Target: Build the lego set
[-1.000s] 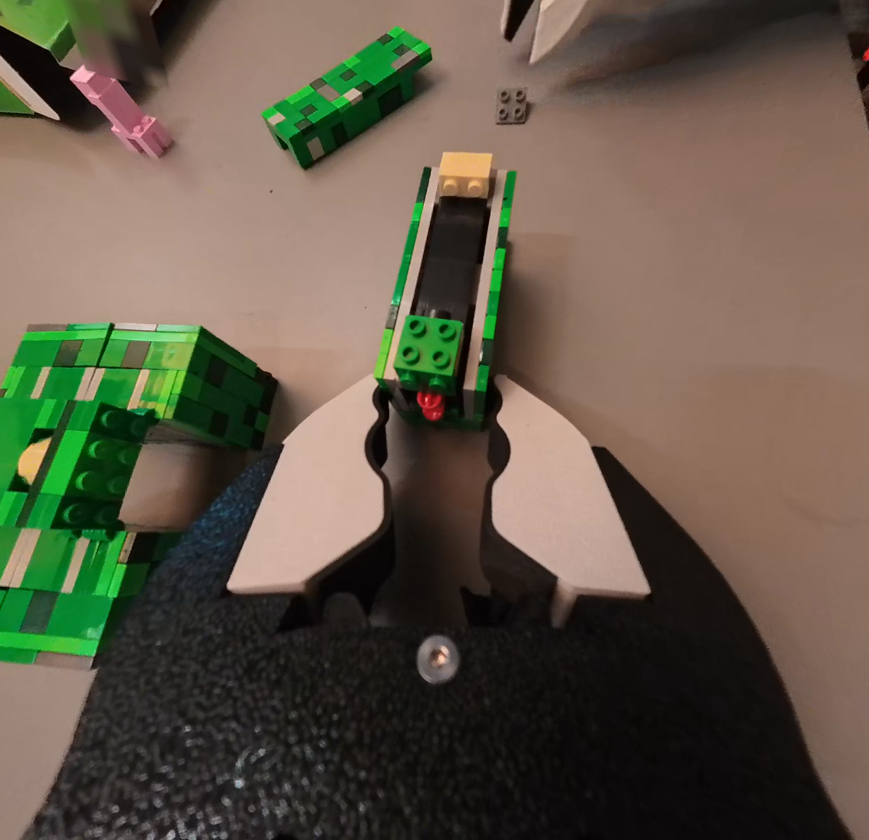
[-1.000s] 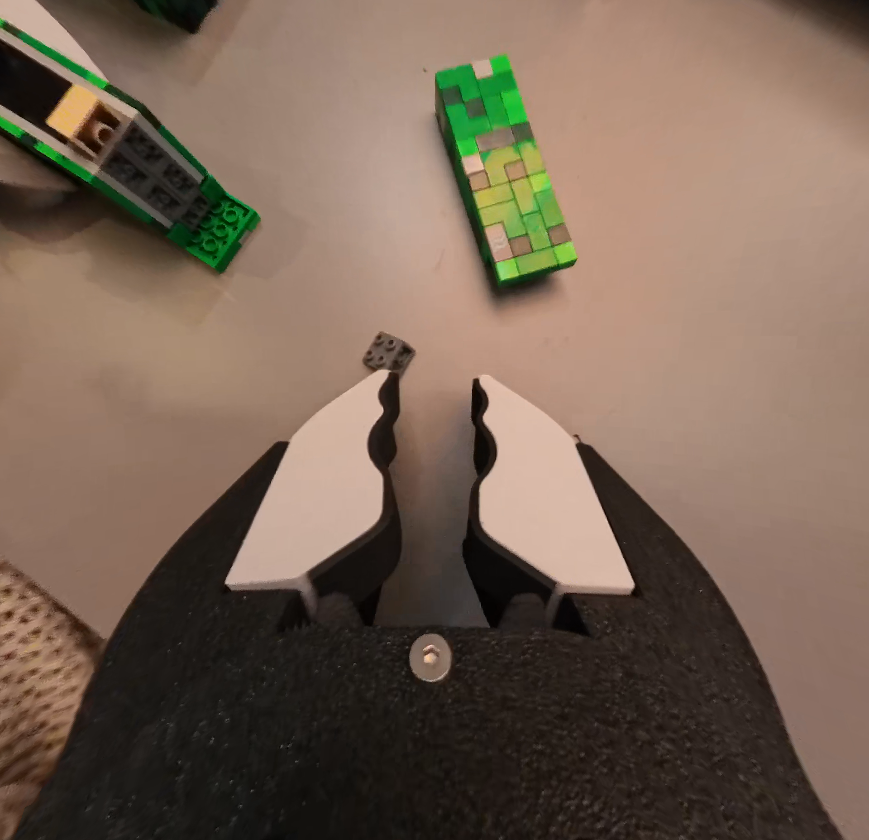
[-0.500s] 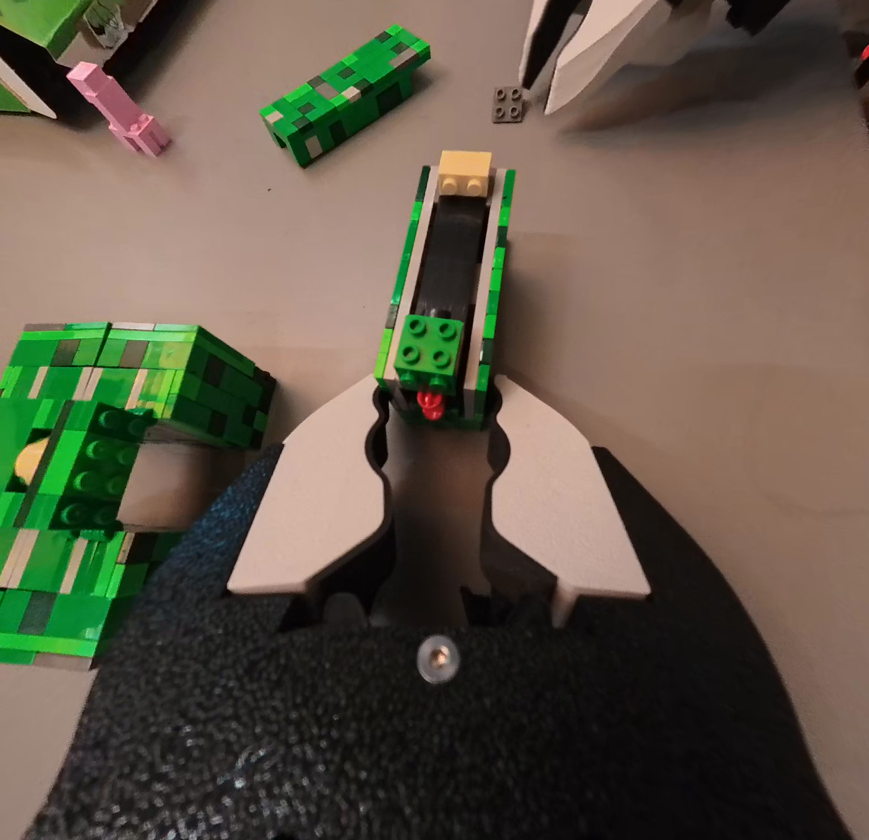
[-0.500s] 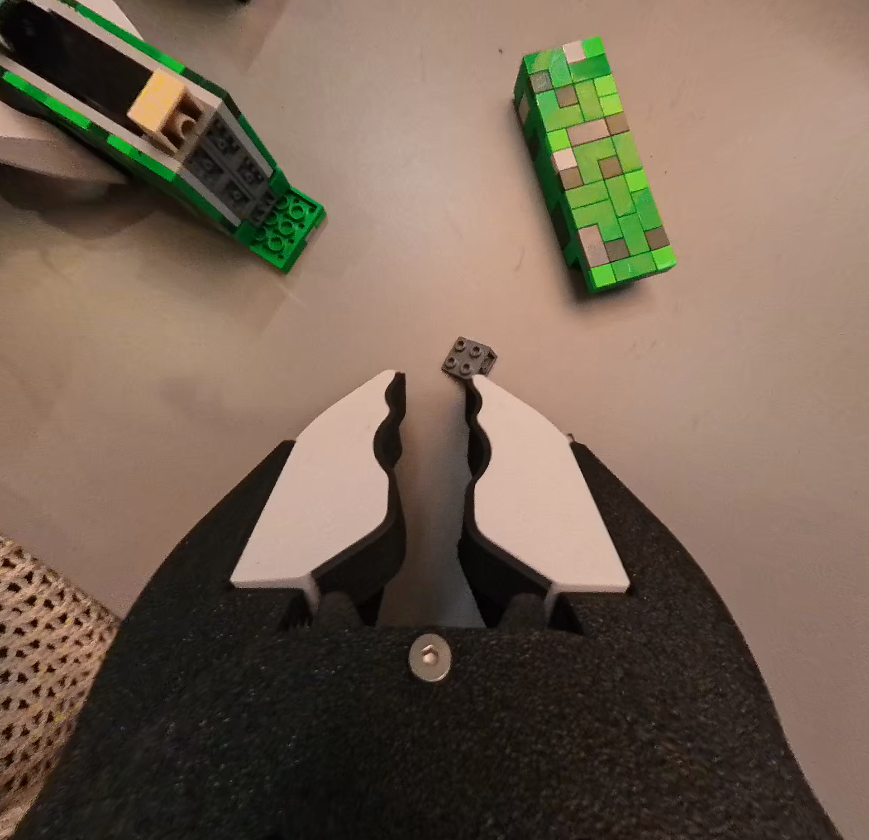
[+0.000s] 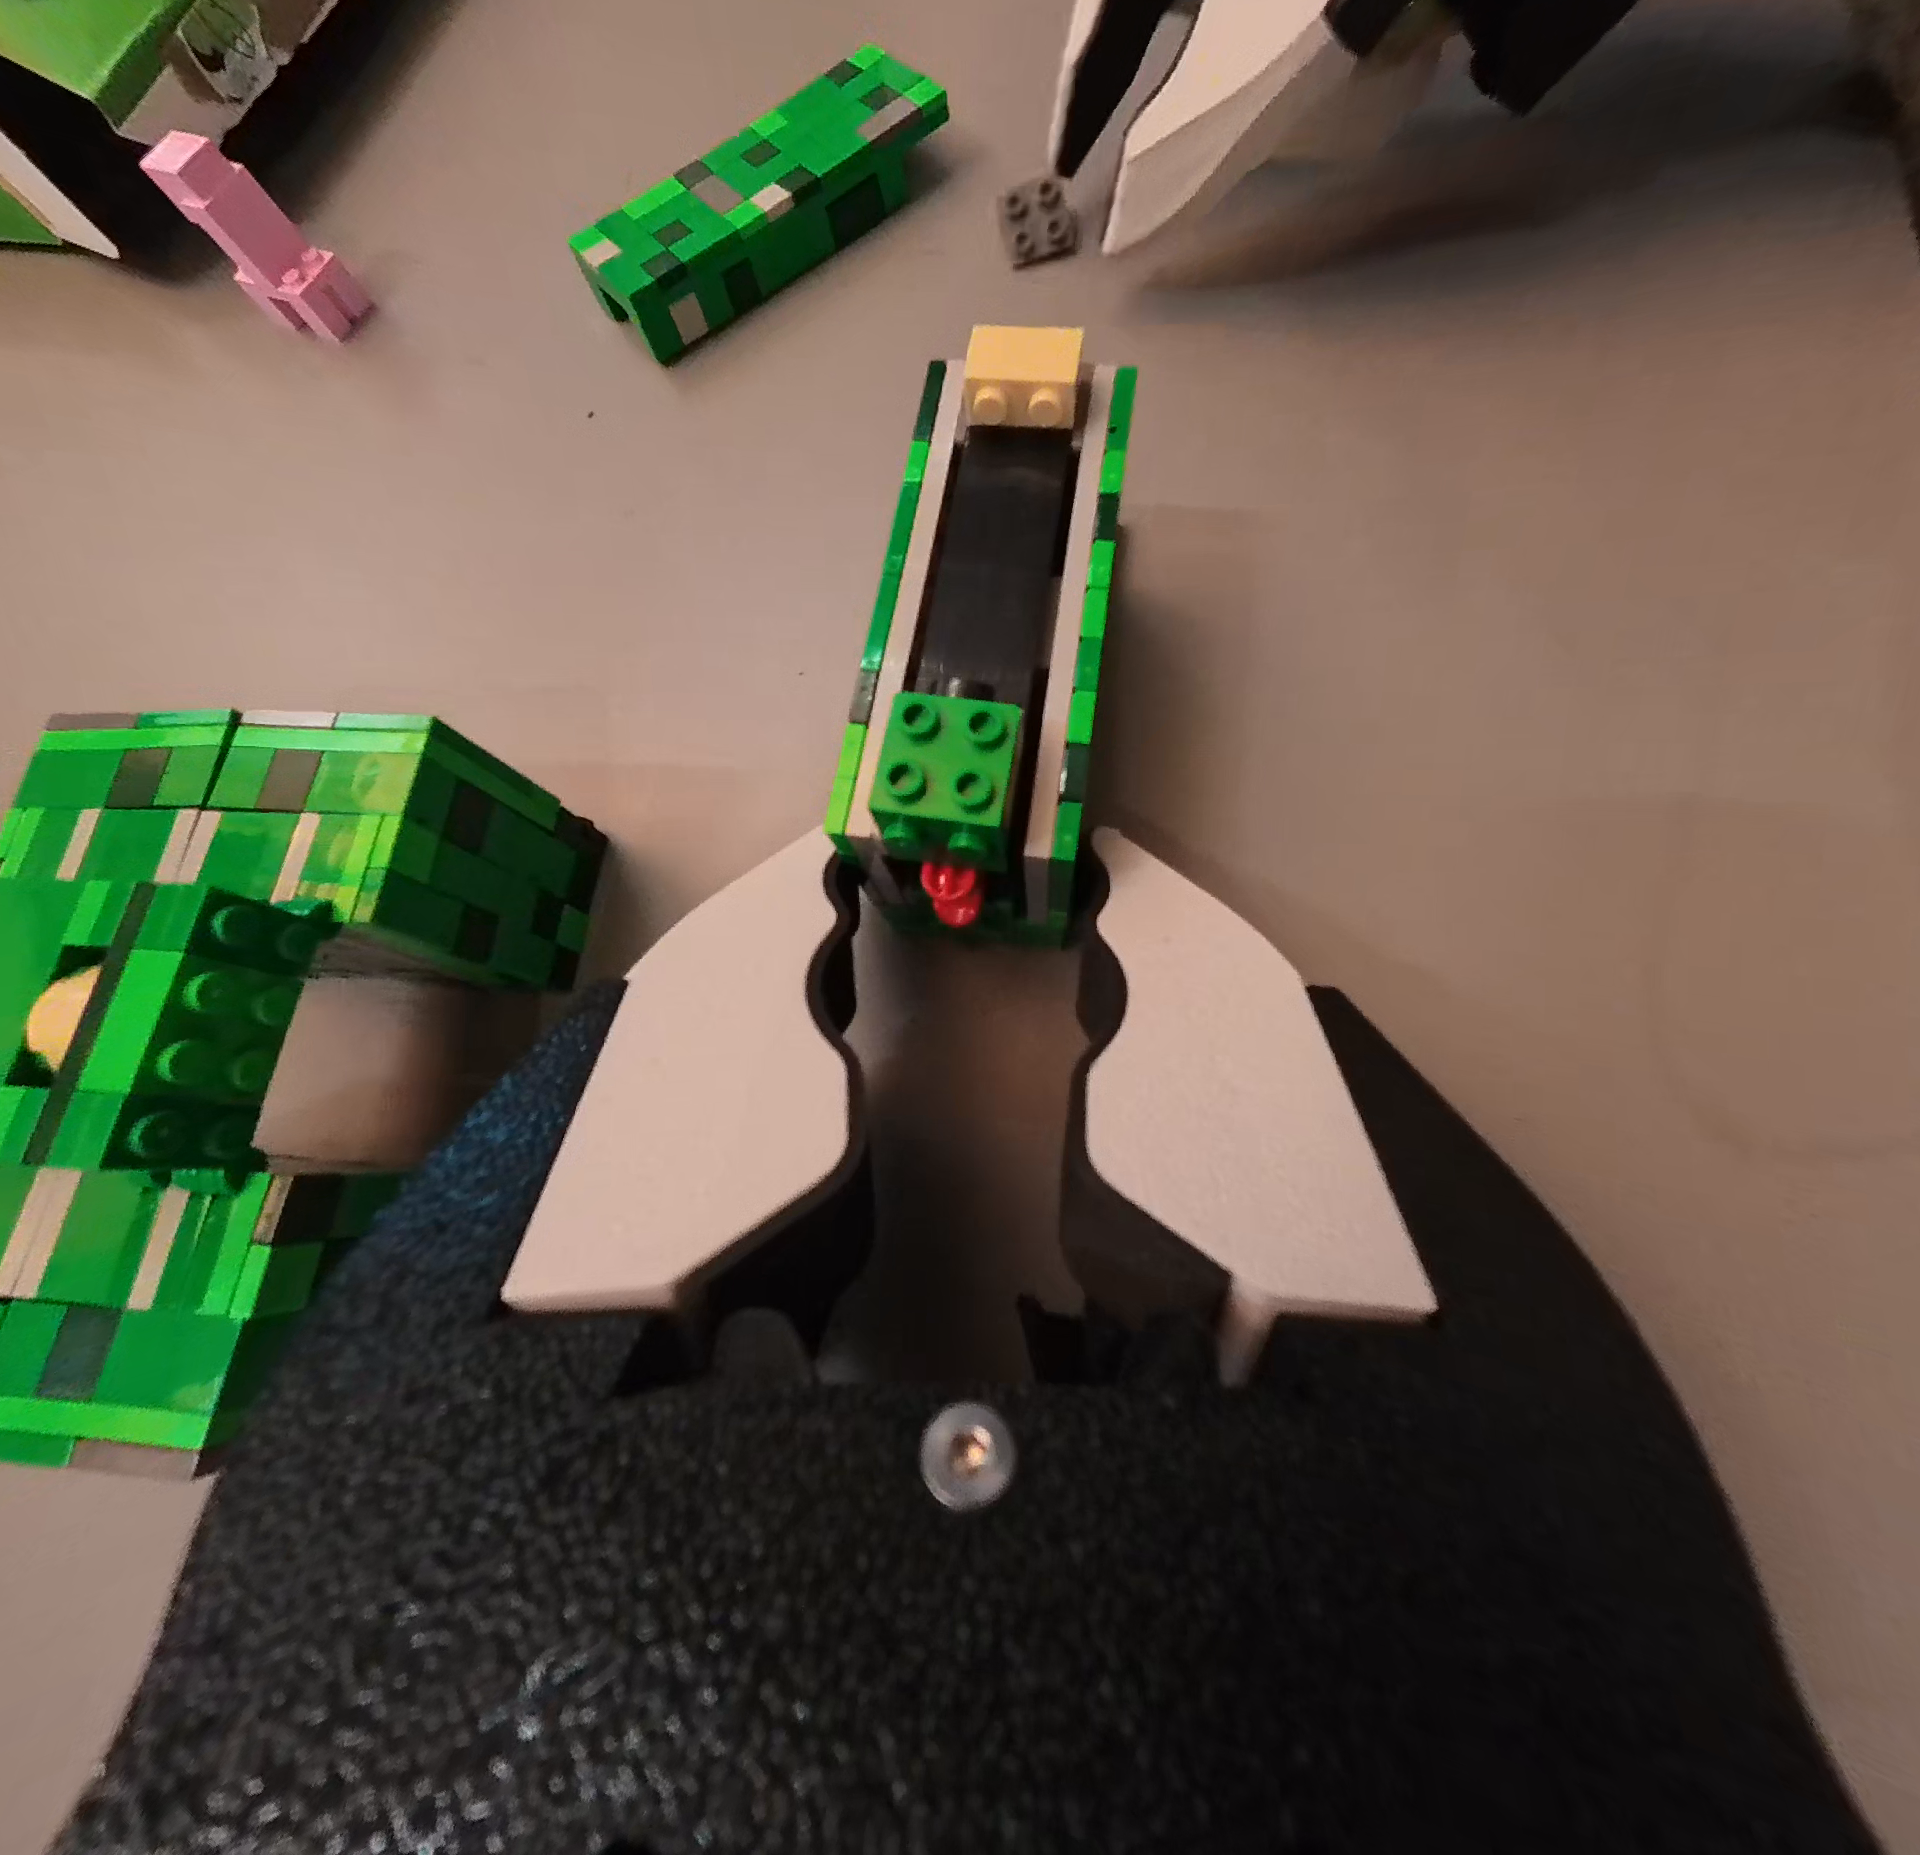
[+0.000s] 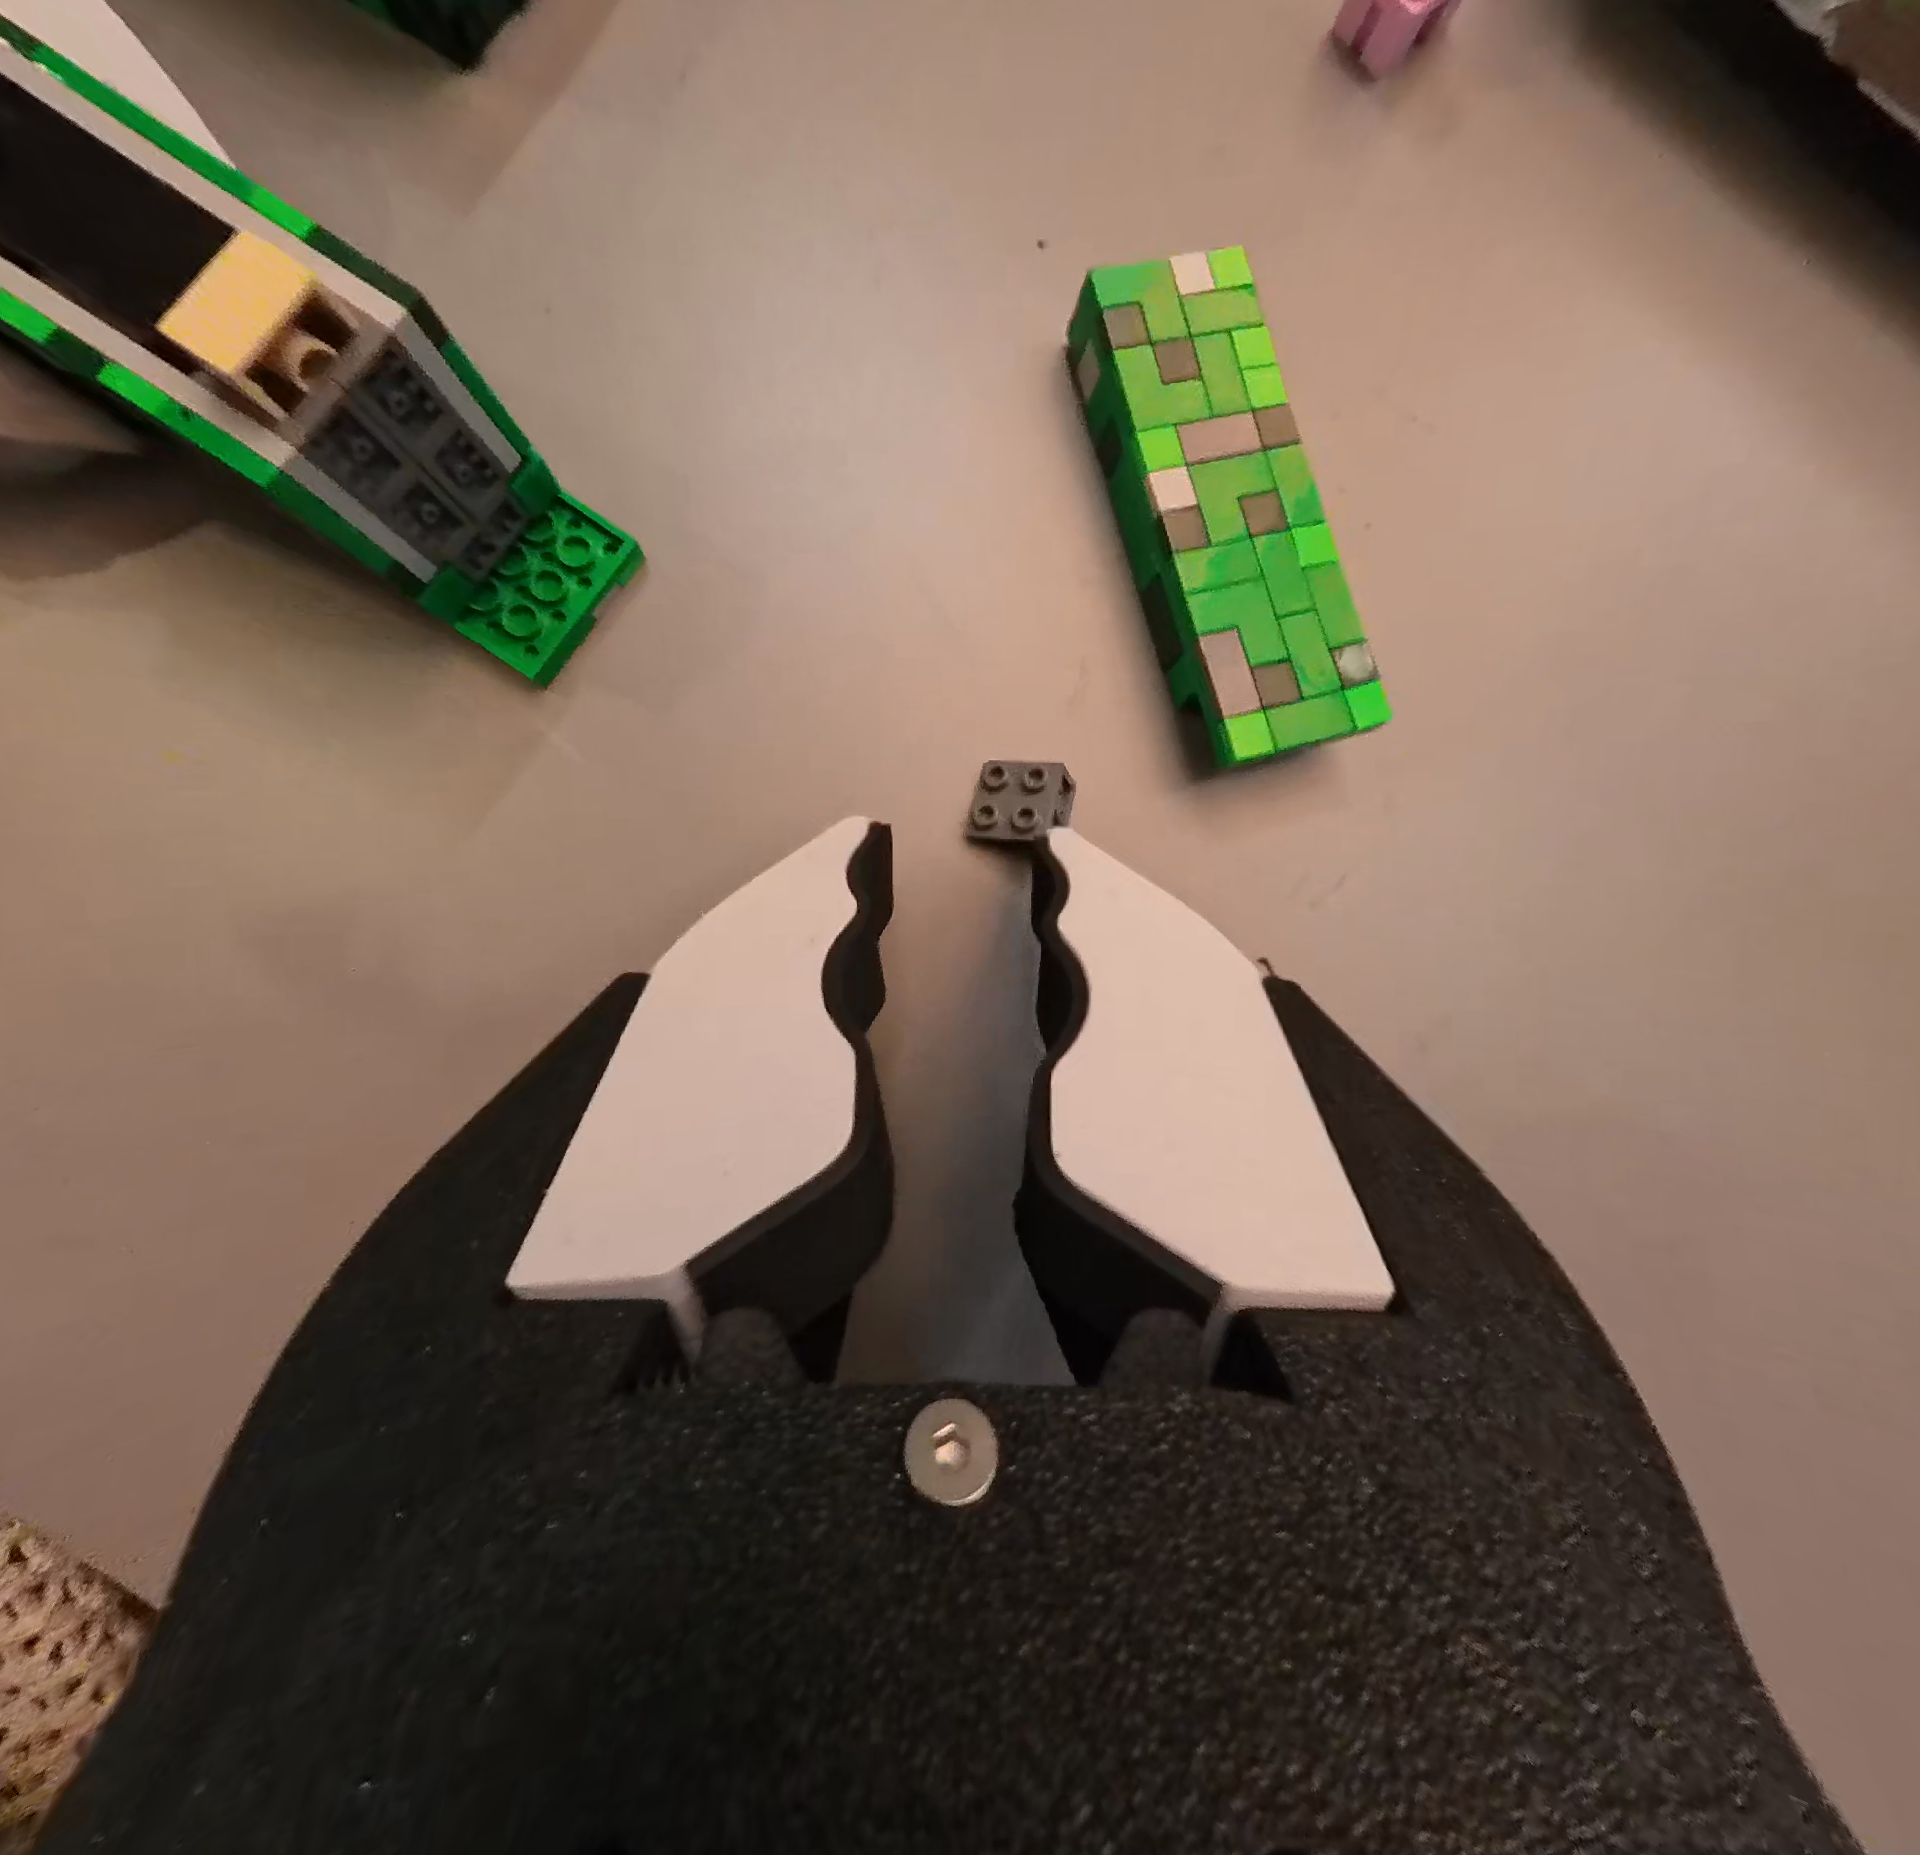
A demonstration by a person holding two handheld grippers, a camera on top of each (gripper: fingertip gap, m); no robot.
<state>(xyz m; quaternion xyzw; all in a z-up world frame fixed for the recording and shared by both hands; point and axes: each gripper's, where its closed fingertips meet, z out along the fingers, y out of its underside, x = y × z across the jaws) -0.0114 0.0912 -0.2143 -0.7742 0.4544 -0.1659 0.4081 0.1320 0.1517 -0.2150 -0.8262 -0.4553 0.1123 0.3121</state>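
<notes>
Lego channel piece (image 5: 987, 642) stays pinched in the left claw (image 5: 971, 875); the spread right claw (image 6: 961, 844) has closed in on the grey plate (image 6: 1016, 803), now at frame centre.

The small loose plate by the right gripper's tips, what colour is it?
Dark grey small plate, four studs on top; clearest in the right wrist view.

A plain grey desk (image 6: 831, 195) carries a small grey plate (image 6: 1016, 803), a green block (image 6: 1231, 506), a pink figure (image 5: 255, 236), and a larger green build (image 5: 208, 1026), seemingly near its left edge.
</notes>
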